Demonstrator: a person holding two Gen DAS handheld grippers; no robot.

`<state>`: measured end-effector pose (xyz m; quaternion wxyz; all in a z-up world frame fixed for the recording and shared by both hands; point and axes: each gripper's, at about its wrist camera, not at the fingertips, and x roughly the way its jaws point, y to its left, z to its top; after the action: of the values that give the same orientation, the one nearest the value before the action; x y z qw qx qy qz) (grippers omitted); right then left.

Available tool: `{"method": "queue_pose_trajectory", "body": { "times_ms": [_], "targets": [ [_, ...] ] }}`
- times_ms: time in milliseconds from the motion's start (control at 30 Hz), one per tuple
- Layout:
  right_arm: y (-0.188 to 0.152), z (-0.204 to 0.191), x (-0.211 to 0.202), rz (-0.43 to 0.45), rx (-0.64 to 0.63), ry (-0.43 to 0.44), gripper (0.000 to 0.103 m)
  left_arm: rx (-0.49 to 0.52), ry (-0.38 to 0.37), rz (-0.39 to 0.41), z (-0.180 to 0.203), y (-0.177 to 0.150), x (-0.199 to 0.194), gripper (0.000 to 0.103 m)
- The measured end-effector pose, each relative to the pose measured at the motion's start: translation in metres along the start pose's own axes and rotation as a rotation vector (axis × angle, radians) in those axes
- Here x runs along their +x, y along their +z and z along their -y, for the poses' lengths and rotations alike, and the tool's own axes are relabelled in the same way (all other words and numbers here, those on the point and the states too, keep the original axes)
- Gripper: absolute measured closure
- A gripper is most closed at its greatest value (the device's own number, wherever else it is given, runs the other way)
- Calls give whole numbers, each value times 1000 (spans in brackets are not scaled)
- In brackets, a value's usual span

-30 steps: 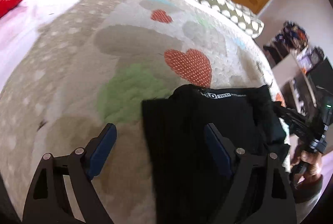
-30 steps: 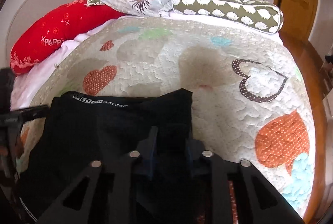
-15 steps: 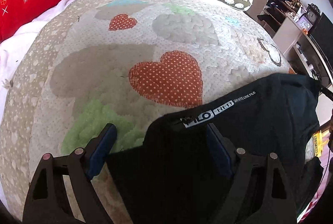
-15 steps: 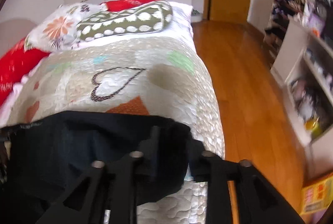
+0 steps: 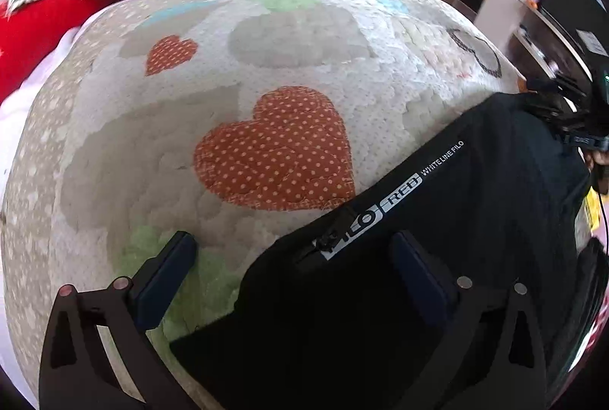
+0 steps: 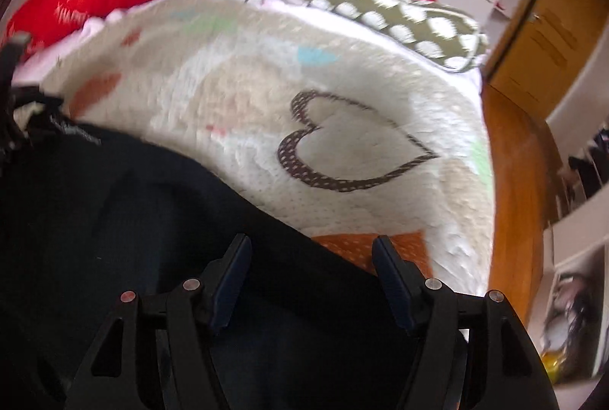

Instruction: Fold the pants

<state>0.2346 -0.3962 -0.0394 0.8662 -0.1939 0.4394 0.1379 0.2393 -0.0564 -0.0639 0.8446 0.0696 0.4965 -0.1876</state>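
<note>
Bed: quilt (image 5: 297, 86) patched with hearts, pillows at the far end.
Left tongs (image 5: 293, 269): spread wide, holding nothing; one finger over the quilt, the other over black cloth.
Right tongs (image 6: 312, 269): spread apart, holding nothing, hovering over the edge of the black cloth.
Pants (image 5: 437, 257): black, lying on the near part of the quilt, waistband with white lettering turned toward the pillows, just below the large orange heart (image 5: 278, 158).
Beyond: wooden door (image 6: 548, 25), shelves at the right.
</note>
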Motion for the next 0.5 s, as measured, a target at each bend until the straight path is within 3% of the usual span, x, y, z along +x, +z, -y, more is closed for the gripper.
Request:
{"method": "queue_pose_trajectory", "body": {
  "times_ms": [67, 133, 200, 233, 267, 333, 367, 500],
  "targets": [
    [4, 3, 7, -32, 34, 56, 47, 24, -4, -3, 2, 2, 2, 0],
    [4, -1, 3, -44, 27, 109, 84, 50, -6, 3, 7, 3, 4, 4],
    [5, -12, -1, -46, -13, 91, 97, 79, -17, 13, 14, 4, 1, 21],
    [4, -17, -5, -46, -18, 79, 99, 92, -31, 16, 17, 4, -2, 29],
    [4, -18, -8, -40, -13, 73, 99, 100, -47, 15, 18, 4, -4, 45],
    [2, -17, -31, 22, 18, 53, 99, 123, -21, 23, 26, 4, -12, 67],
    [0, -16, -44, 50, 30, 39, 99, 125, -24, 24, 27, 4, -16, 91],
    [-10, -20, -110, 170, 49, -5, 99, 87, -43, 80, 29, 0, -55, 92]
  ]
}}
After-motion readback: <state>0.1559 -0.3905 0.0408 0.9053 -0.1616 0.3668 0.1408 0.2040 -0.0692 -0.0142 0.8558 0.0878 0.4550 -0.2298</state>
